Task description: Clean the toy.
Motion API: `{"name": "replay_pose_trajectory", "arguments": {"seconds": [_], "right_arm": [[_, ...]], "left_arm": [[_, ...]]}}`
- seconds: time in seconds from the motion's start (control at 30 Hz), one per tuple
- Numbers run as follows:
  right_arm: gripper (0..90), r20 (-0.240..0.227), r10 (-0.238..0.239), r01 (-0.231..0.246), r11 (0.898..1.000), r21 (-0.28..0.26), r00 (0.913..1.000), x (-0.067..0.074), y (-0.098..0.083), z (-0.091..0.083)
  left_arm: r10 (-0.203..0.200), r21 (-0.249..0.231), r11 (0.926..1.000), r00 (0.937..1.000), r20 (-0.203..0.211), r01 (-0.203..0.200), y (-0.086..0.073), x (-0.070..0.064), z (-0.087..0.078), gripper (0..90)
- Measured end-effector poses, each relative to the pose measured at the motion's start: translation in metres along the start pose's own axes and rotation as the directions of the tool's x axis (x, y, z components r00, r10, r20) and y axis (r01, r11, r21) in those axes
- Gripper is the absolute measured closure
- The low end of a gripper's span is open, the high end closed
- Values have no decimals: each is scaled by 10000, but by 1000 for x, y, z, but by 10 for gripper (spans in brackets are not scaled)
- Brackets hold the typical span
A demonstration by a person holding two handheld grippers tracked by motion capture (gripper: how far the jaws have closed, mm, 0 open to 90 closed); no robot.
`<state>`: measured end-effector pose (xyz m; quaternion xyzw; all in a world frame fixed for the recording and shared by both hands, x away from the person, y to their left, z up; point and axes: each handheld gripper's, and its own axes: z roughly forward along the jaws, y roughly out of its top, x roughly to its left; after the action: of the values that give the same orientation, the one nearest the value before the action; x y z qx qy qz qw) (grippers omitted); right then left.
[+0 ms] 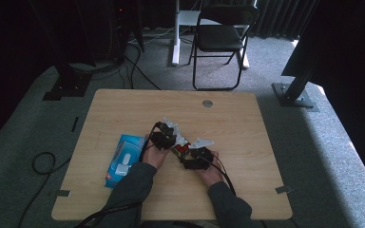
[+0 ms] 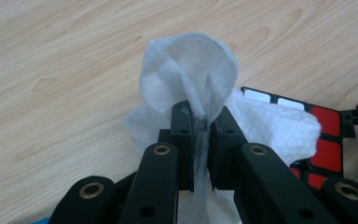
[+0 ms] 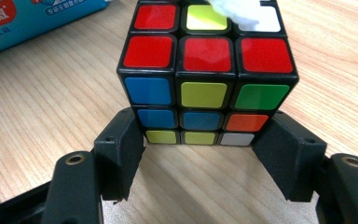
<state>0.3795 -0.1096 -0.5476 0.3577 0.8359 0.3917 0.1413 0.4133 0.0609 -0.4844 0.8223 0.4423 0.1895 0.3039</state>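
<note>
While we pinch the white wipe [image 2: 191,70] in the closed left tongs [image 2: 200,126], the cube [image 3: 207,70] sits near the middle of the table [image 1: 247,123], clamped at its lower corners by the right tongs [image 3: 200,149]. From the left tongs the cube lies to the right and slightly farther off, its red-and-white top face partly under the wipe's loose fold. In the right gripper view a corner of wipe already rests on the far right of that top face. We judge the next stroke runs rightward across it. A blue tissue pack [image 1: 123,159] lies at the left.
</note>
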Motion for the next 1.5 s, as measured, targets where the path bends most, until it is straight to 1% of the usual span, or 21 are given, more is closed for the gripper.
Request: {"name": "replay_pose_trajectory", "arguments": {"seconds": [0.1,0.17,0.27,0.33,0.4,0.5,0.53,0.6,0.73,0.87,0.93,1.0,1.03,1.2,1.27,1.33,1.43,1.5], "right_arm": [[332,-62,49,-49,10000,29,10000,-1,0,0],[323,26,85,-85,10000,16,10000,-1,0,0],[288,337,121,-118,9999,-92,9994,1,-1,-1],[283,550,80,-69,9998,-203,9985,2,-1,-2],[263,762,8,11,9997,-259,9971,2,-2,-3],[264,1135,-201,243,9991,-359,9933,6,-3,-5],[264,1207,-240,288,9988,-387,9924,7,-4,-5],[263,1245,-117,179,9986,-491,9922,6,-5,-7],[267,1166,219,-140,9976,-681,9929,4,-6,-12],[331,1019,306,-218,9960,-864,9943,4,-9,-17],[365,788,465,-386,9943,-993,9958,4,-10,-20],[376,534,714,-650,9914,-1132,9960,3,-11,-24],[378,472,766,-706,9905,-1183,9959,3,-11,-26],[383,305,858,-808,9871,-1381,9959,3,-8,-35],[405,283,865,-813,9853,-1501,9958,2,-6,-38],[434,127,1020,-986,9819,-1614,9947,1,-4,-42],[463,89,1212,-1180,9784,-1697,9926,-1,0,-46],[472,73,1244,-1214,9778,-1709,9922,-2,1,-47]], "left_arm": [[-17,42,10000,10000,22,17,0,0,-1,823],[-38,45,10000,10000,48,38,-1,0,-1,822],[-26,67,10000,9999,137,25,-2,-2,-2,821],[47,98,9999,9999,139,-48,-3,-4,-3,820],[73,77,9999,9999,110,-74,-4,-5,-3,821],[49,152,9999,9999,152,-52,-6,-4,-4,820],[44,154,9999,9999,150,-47,-7,-4,-4,819],[73,175,9998,9999,153,-75,-8,-4,-5,819],[133,264,9996,9997,226,-139,-9,-5,-6,817],[127,274,9995,9992,381,-138,-11,-7,-8,817],[112,278,9995,9985,530,-127,-13,-8,-9,815],[131,241,9996,9979,628,-147,-16,-11,-11,810],[149,232,9996,9978,650,-164,-18,-13,-11,810],[191,263,9994,9971,732,-211,-22,-16,-14,809],[215,267,9994,9969,758,-236,-23,-16,-15,809],[229,264,9993,9967,781,-250,-24,-17,-15,808],[250,276,9992,9962,834,-274,-24,-19,-14,808],[317,314,9989,9959,850,-345,-24,-19,-14,807]]}}
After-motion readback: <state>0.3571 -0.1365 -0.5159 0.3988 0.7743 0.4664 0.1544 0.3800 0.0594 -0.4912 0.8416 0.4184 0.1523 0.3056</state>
